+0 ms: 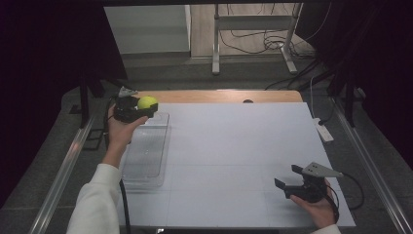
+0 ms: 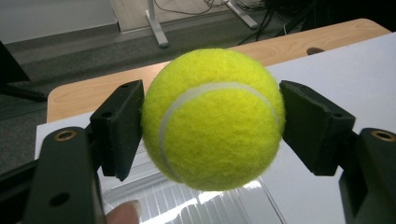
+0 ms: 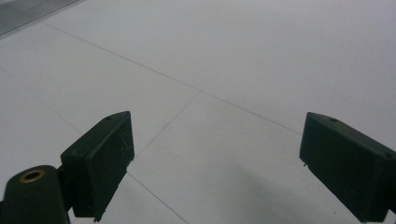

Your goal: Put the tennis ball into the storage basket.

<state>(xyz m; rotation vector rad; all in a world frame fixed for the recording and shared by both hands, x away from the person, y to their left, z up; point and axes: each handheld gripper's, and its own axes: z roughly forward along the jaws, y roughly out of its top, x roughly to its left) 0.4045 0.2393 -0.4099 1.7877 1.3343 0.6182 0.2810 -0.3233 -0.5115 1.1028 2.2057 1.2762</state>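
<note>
Gripping a yellow tennis ball (image 2: 212,119) between its two black pads, the left gripper (image 1: 141,109) is held above the far end of a clear plastic tray (image 1: 146,161) that sits along the left side of the white table (image 1: 234,146); the ball is clear of the surface, with one pad pressed to each of its sides. Near the table's front right corner, the right gripper (image 1: 288,176) rests low in the person's hand, its jaws standing wide apart with nothing between them, pointing across the bare tabletop toward the tray.
</note>
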